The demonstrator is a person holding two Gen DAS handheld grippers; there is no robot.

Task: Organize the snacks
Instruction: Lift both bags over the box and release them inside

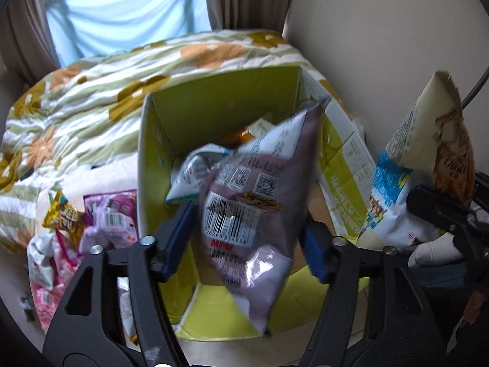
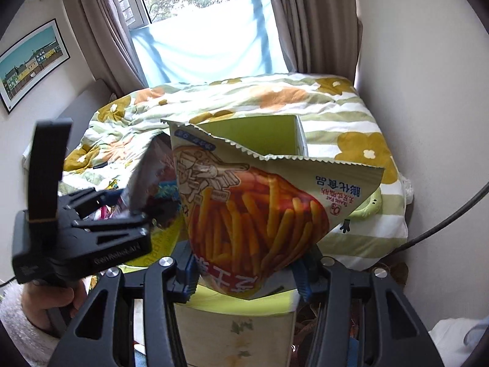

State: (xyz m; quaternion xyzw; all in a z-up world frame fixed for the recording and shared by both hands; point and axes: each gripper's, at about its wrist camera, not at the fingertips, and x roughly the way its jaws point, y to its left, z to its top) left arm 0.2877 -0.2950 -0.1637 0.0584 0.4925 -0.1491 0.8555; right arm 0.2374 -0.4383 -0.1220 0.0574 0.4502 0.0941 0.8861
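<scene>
fries bag [image 2: 259, 214] hides box [image 2: 244, 134] interior.

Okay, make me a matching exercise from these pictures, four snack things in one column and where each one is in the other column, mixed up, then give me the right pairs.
Things
1. purple snack bag
2. fries bag
3. pink packet
4. green cardboard box

Places
A. lying on the bed, left of the box
B. between the fingers of the right hand-held gripper
C. standing open on the bed, snacks inside
D. over the box, between the fingers of the left hand-held gripper

Pairs: 1-D, 2-B, 3-A, 4-C
</scene>
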